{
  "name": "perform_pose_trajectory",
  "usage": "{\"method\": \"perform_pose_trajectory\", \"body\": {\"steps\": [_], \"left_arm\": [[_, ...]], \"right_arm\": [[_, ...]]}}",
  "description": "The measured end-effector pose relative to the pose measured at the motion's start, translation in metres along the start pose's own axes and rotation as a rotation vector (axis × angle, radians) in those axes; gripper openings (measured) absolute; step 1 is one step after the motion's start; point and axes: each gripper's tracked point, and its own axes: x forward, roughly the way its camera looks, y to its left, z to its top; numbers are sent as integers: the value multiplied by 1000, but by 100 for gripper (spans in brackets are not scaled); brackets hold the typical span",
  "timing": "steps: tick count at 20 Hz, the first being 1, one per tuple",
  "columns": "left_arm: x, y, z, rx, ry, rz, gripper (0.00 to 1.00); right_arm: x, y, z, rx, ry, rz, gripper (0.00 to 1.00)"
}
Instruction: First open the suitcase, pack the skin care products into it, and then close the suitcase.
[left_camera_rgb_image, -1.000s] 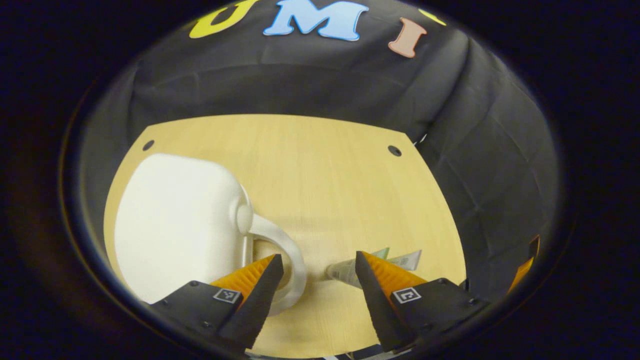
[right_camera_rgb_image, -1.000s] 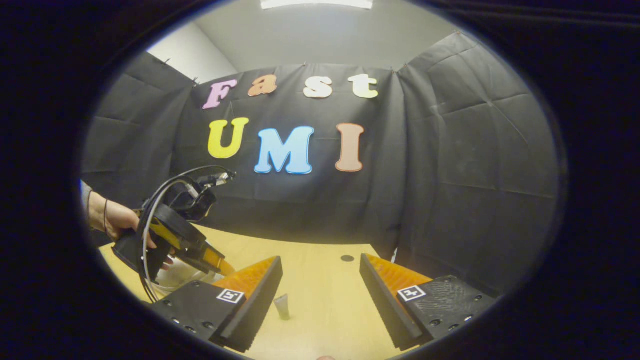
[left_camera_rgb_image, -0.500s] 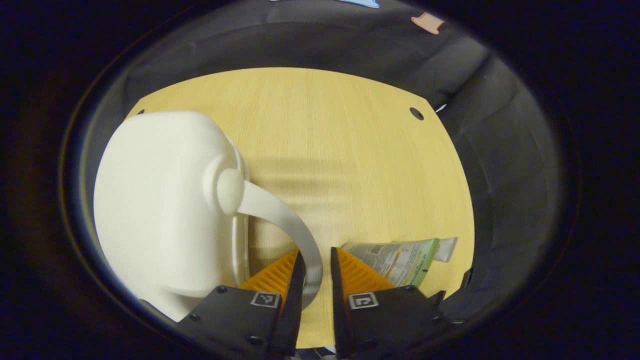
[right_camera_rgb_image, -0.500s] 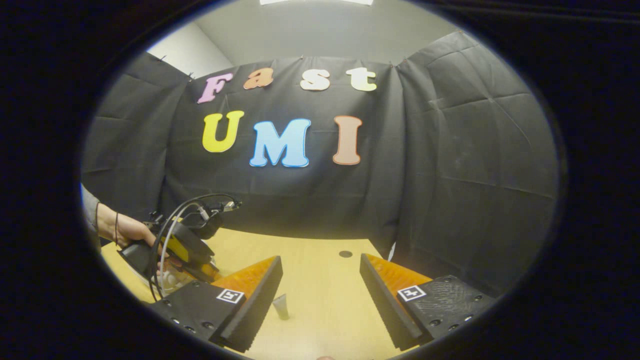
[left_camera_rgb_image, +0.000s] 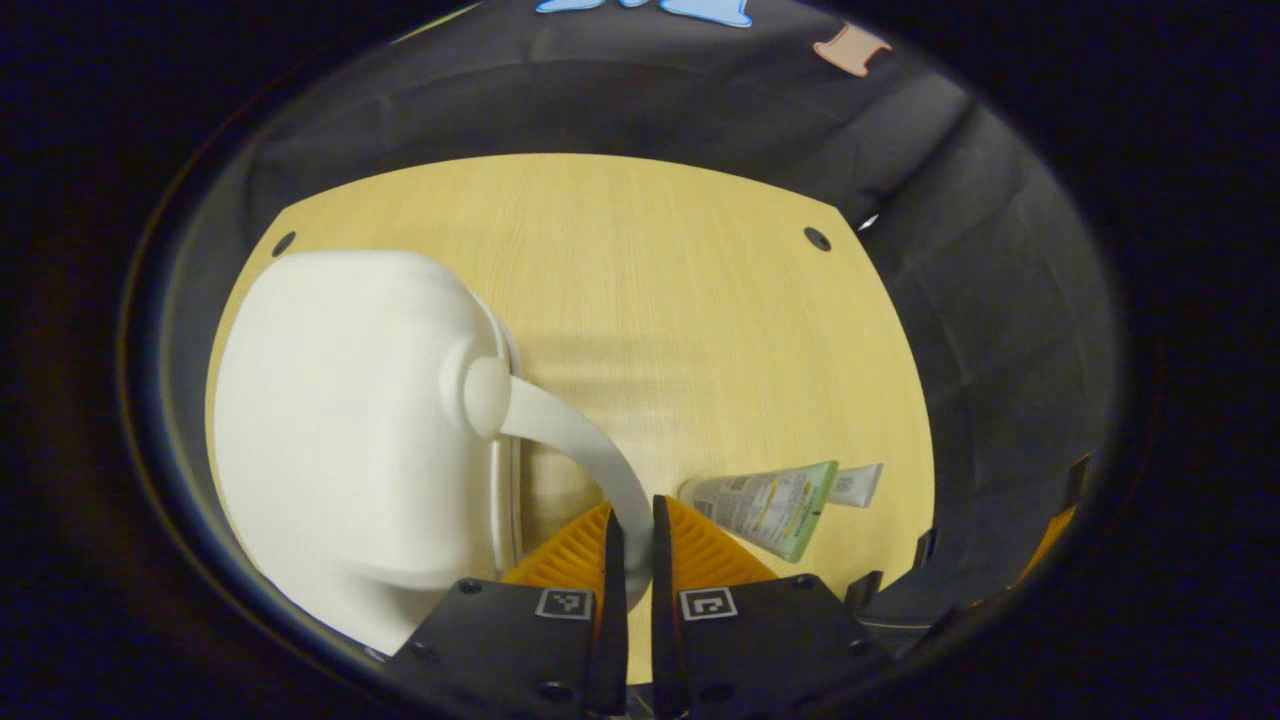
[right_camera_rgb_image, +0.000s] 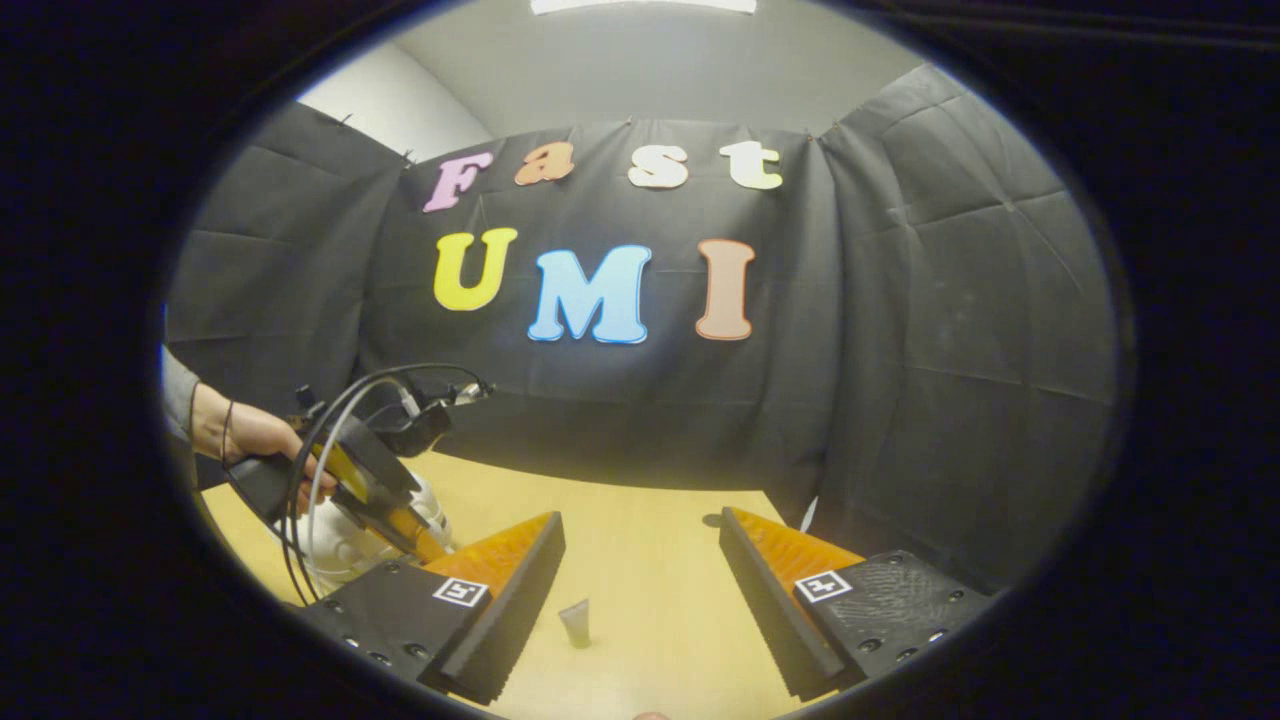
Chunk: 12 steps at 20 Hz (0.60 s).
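Jaws of the left gripper (left_camera_rgb_image: 631, 545) are nearly pressed together, pinching the white handle (left_camera_rgb_image: 585, 445) of the suitcase (left_camera_rgb_image: 350, 430); both fingers sit against the handle's lower end. In the left gripper view the handle arcs up and left from the fingertips to a round knob on the case's side. Suitcase is a white rounded hard shell, lying on the wooden table (left_camera_rgb_image: 680, 330) at left; its seam shows as a thin line along the edge by the handle, and I can't tell whether the lid is cracked open.

Just right of the left gripper's fingers, a skin care tube (left_camera_rgb_image: 775, 500) lies flat on the table, green-and-white printed body, pale cap pointing right. It is near the handle but not touching it, outside the suitcase.

Right gripper (right_camera_rgb_image: 640, 580) has its jaws spread wide with nothing between them, above the table. Between its fingers in the right gripper view, a small pale tube end (right_camera_rgb_image: 575, 622) shows on the tabletop; too small to say more.

Farther left in that view, a hand (right_camera_rgb_image: 250, 440) with a grey sleeve holds the left gripper, tilted nose-down at the white suitcase, black cables (right_camera_rgb_image: 340, 420) looping over it. Two dark holes (left_camera_rgb_image: 817, 239) mark the table's far corners. Black cloth wall (right_camera_rgb_image: 900, 350) behind.
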Motion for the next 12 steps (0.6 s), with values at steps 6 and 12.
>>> {"method": "perform_pose_trajectory", "body": {"steps": [6, 12], "left_arm": [[-124, 8, 48, 8, -84, -13, 17], [-216, 81, 104, -80, -133, -94, 17]], "right_arm": [[13, 11, 4, -21, -10, 57, 95], [26, 32, 20, 1, -31, -27, 95]]}}
